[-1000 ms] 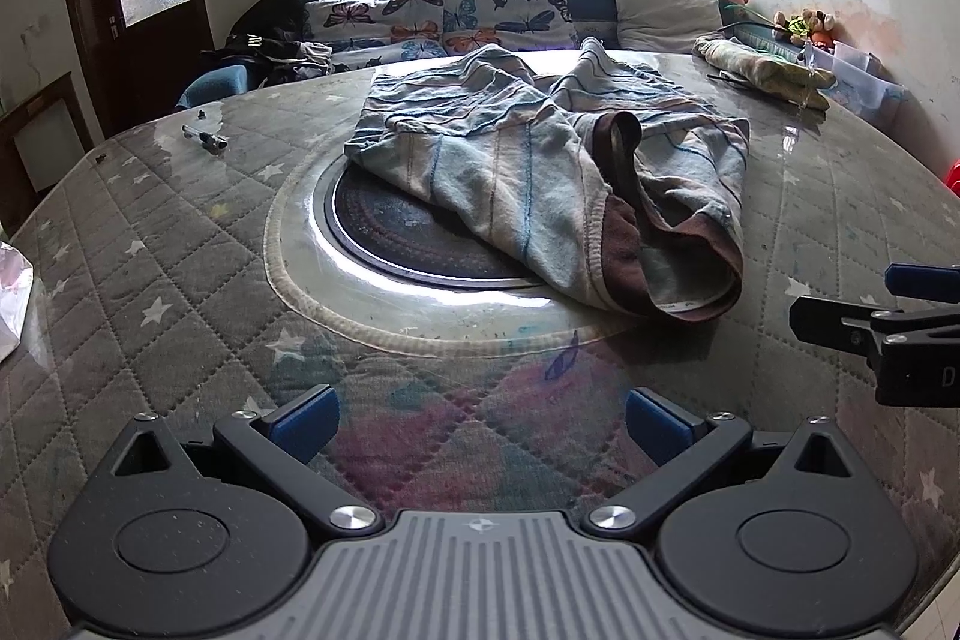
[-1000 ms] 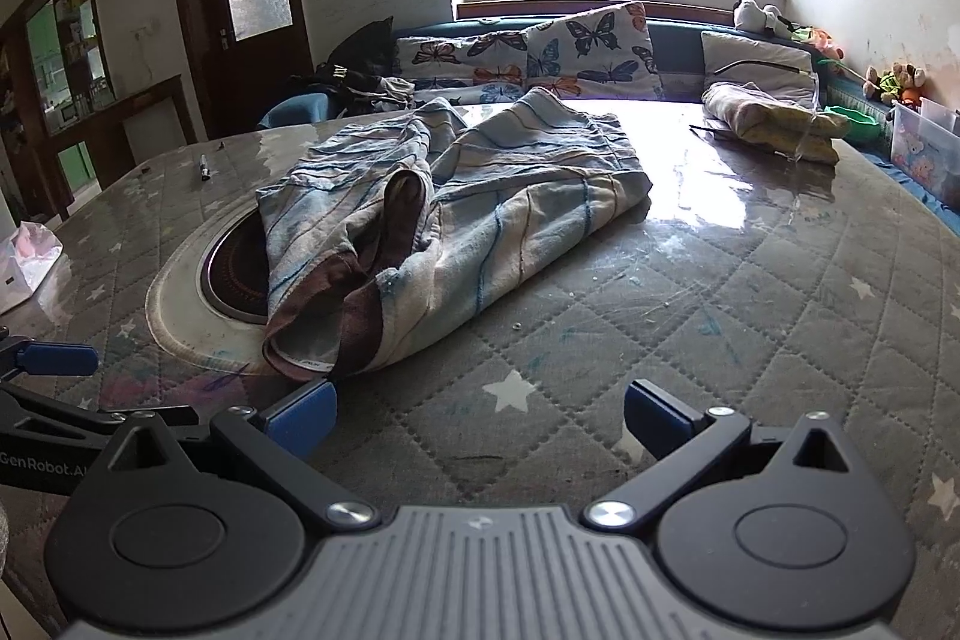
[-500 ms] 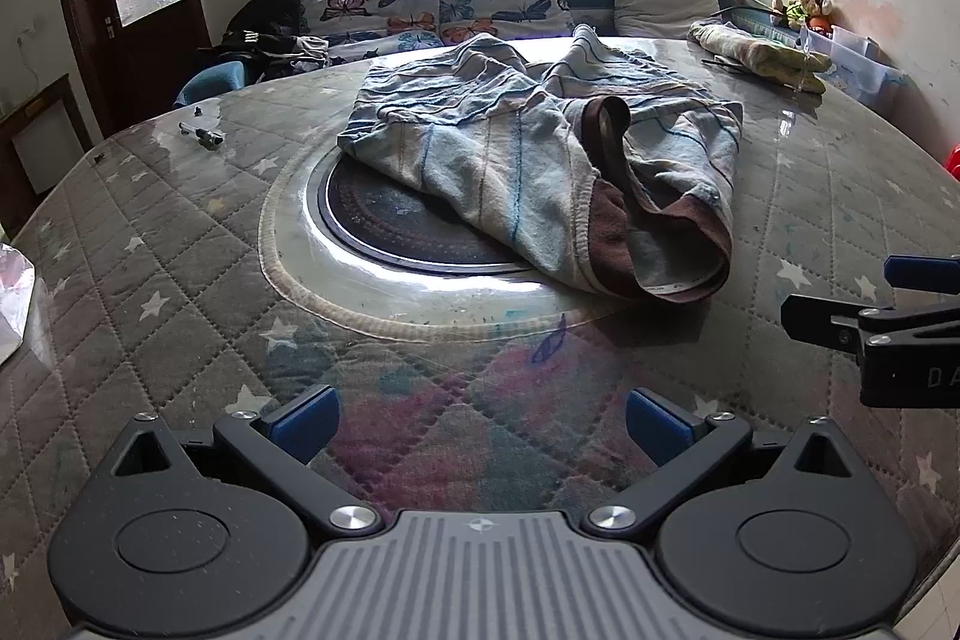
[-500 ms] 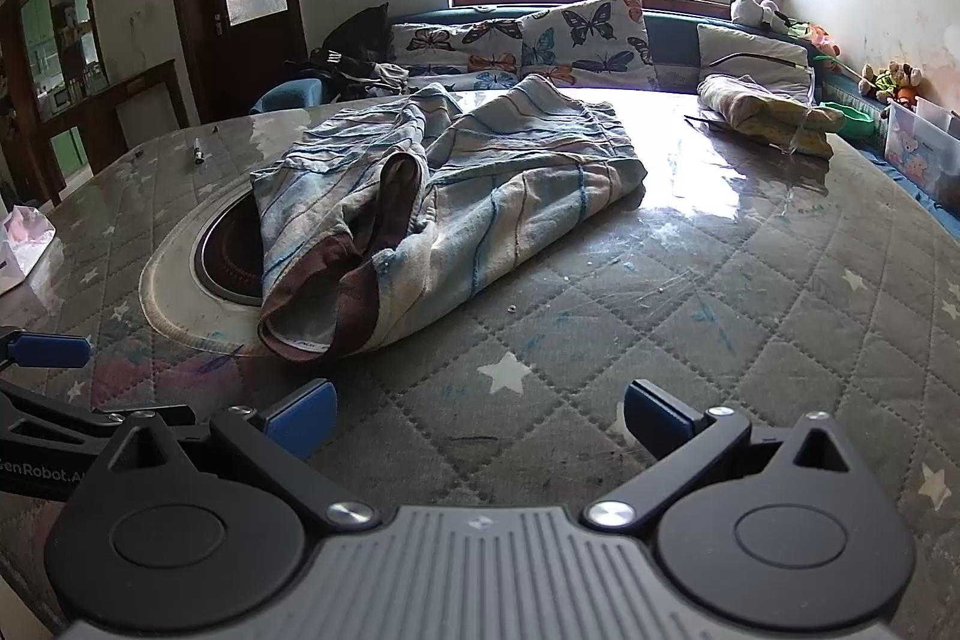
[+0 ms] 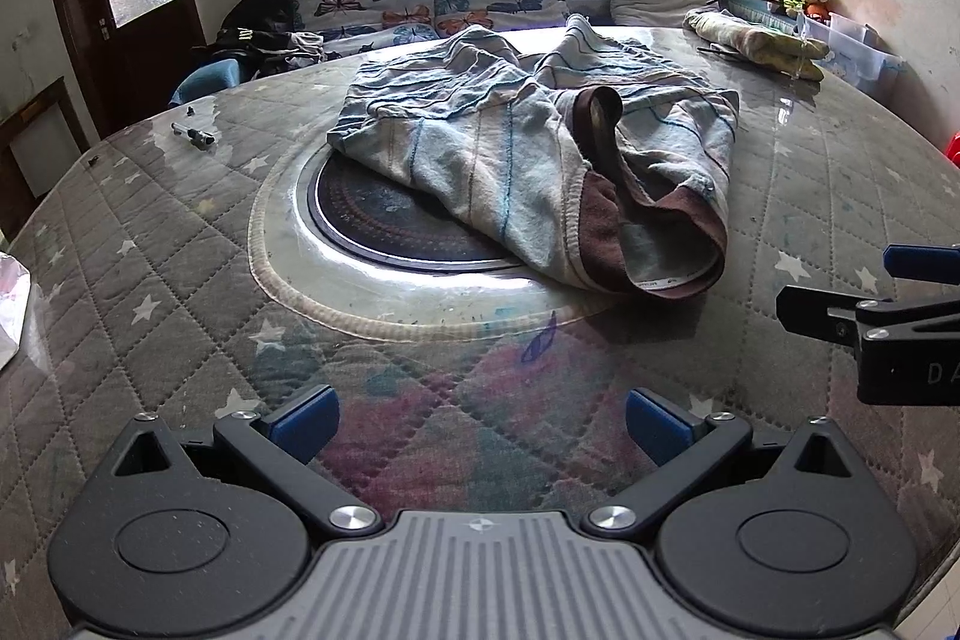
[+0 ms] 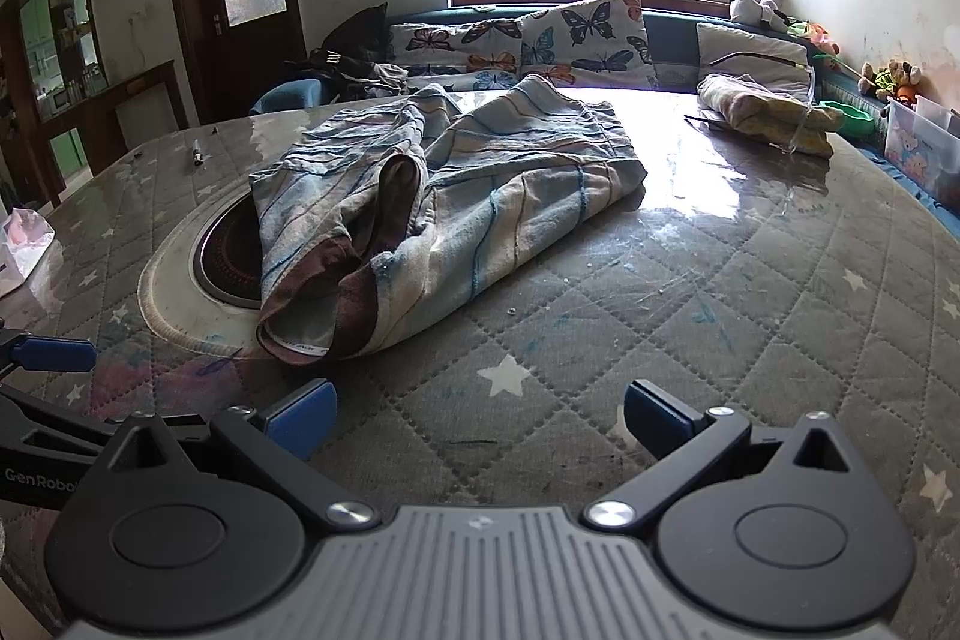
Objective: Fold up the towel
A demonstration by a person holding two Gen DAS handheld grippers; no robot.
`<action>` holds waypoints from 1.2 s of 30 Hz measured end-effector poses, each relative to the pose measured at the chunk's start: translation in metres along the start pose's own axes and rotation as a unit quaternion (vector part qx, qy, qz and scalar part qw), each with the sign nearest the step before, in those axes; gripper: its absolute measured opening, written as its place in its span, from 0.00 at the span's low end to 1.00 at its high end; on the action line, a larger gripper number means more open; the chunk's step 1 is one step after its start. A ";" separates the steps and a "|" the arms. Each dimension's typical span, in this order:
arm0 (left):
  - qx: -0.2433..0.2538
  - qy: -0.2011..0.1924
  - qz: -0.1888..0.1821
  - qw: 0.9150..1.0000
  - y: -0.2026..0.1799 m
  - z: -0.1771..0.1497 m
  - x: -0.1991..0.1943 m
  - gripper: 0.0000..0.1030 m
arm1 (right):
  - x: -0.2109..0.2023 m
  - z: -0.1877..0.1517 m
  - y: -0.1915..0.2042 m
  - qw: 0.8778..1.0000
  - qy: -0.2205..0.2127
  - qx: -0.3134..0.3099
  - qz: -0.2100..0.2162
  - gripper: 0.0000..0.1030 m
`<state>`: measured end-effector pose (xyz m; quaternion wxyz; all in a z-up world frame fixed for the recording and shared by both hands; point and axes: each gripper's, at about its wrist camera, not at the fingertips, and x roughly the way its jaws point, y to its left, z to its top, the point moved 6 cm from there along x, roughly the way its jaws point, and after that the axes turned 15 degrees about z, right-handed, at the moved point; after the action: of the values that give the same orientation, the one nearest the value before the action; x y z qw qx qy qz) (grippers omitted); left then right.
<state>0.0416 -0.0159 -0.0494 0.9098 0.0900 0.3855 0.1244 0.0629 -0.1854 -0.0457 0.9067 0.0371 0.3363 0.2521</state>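
Left wrist view: the towel (image 5: 540,160) lies rumpled in a loose heap on the table (image 5: 150,280), its near end draped over the round hotplate (image 5: 384,220) set in the tabletop, the brown hem curled up and doubled over on the side away from the hotplate. That is not a tidy fold. To do this well, I'd say catch two corners of that brown hem, lift, and pull the cloth flat before laying one half over the other. The left gripper (image 5: 477,415) hangs short of the hotplate, fingers spread wide, holding nothing, touching nothing.

Right wrist view: same heap, the towel (image 6: 444,202) spilling off the hotplate (image 6: 228,250) toward the window side, brown hem nearest. The right gripper (image 6: 477,415) sits just short of that hem, fingers wide apart and empty. The left gripper's blue tip shows at the edge, beside the hotplate.
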 end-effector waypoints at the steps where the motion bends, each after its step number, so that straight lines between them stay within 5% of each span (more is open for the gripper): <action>1: 0.000 0.001 0.000 1.000 0.000 0.001 0.001 1.00 | 0.001 0.000 0.000 1.000 0.000 0.000 0.000 1.00; 36: -0.006 -0.009 0.006 1.000 0.003 0.048 0.028 1.00 | 0.031 0.033 -0.003 1.000 0.004 -0.027 0.008 0.99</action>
<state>0.0949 -0.0082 -0.0346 0.9131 0.0877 0.3759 0.1316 0.1049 -0.1695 -0.0390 0.9041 0.0142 0.3322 0.2683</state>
